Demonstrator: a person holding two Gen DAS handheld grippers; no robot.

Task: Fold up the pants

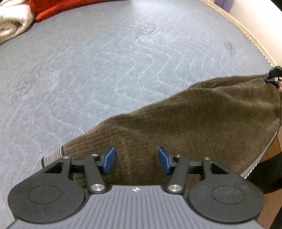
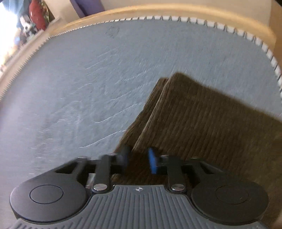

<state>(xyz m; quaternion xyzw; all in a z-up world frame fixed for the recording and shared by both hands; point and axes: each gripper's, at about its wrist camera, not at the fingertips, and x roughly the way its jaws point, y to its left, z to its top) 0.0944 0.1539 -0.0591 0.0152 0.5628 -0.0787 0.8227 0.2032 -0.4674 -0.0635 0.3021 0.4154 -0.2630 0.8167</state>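
Brown corduroy pants [image 1: 193, 119] lie across the near right part of a grey quilted mattress [image 1: 105, 70]. A lighter ribbed cuff [image 1: 52, 156] shows at their left end. My left gripper [image 1: 136, 159] hovers over the cloth, its blue pads wide apart and pressing on nothing. At the far right of the left wrist view, my right gripper [image 1: 272, 79] pinches the raised far edge of the pants. The right wrist view is blurred. In it the right gripper [image 2: 139, 160] has its pads close together with a fold of the pants [image 2: 202, 123] between them.
A cream blanket [image 1: 12, 22] and a red cloth [image 1: 58, 7] lie at the mattress's far left corner. A pale wooden bed frame [image 2: 158, 10] runs round the mattress edge. A person's dark clothing [image 1: 264, 172] stands beside the bed at the right.
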